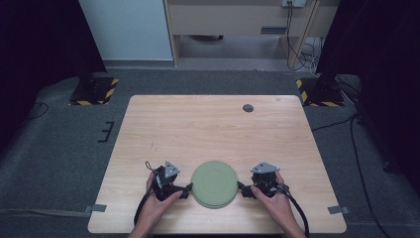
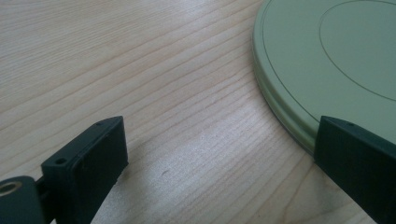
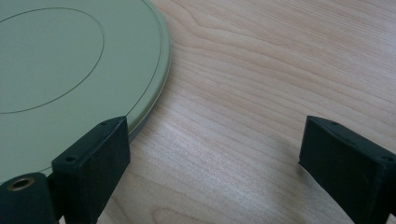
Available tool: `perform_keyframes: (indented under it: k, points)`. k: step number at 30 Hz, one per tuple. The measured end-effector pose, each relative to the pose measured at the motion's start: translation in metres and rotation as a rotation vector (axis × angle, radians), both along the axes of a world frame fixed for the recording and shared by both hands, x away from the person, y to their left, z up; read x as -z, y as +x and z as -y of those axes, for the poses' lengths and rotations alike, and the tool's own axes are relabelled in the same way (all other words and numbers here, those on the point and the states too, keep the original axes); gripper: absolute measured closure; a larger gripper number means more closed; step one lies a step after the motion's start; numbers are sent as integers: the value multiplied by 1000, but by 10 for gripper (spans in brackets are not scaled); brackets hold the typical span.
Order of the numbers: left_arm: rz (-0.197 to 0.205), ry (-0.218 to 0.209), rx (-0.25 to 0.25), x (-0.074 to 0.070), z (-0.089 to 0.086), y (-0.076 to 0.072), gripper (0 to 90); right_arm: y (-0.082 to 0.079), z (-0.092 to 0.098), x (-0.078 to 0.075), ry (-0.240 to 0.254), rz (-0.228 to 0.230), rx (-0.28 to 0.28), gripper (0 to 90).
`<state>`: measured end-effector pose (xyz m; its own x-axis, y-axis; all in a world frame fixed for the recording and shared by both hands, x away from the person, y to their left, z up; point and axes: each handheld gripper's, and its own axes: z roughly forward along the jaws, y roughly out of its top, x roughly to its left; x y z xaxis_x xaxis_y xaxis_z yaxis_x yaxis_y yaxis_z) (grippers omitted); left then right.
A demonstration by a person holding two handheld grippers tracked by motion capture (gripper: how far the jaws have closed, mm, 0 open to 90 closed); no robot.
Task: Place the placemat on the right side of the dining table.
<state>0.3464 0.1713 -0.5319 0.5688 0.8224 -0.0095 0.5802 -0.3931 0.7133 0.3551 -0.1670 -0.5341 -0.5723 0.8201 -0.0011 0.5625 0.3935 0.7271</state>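
Plates (image 1: 214, 184), pale green and seemingly stacked, sit on the near middle of the tabletop (image 1: 208, 124) in the high view, with the left claw (image 1: 187, 190) just at their left edge and the right claw (image 1: 240, 188) just at their right edge, each held in a hand (image 1: 159, 201) coming in from the near side; a small dark disc (image 1: 248, 108) lies well apart at the far side. From here the work looks barely begun: both claws have arrived at the rim, but the plates rest flat and nothing is lifted. In the left gripper view the left claw (image 2: 219, 158) is spread wide, one jaw over bare wood and the other lying over the plates' (image 2: 327, 60) edge, where a groove round the side suggests two plates, one on the other; the jaws are not closing on the rim, and whether the one jaw touches it I cannot tell. In the right gripper view the right claw (image 3: 215, 158) is likewise spread, one jaw overlapping the plates' (image 3: 70, 60) rim and the other over bare tabletop, gripping nothing. My judgement is that the approach is done and all the rest remains: each claw must get a jaw under or around the rim, close, and then lift or part the plates.
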Motion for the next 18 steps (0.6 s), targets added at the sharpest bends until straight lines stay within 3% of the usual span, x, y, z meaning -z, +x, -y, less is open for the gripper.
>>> perform_keyframes:
  k: [5,18]
  points:
    - [10,2,-8,-1,0,2,25,2,-2,0,-9,20,18,83]
    - [25,-8,-4,-4,0,-1,36,-2,-3,-4,5,5,4,85]
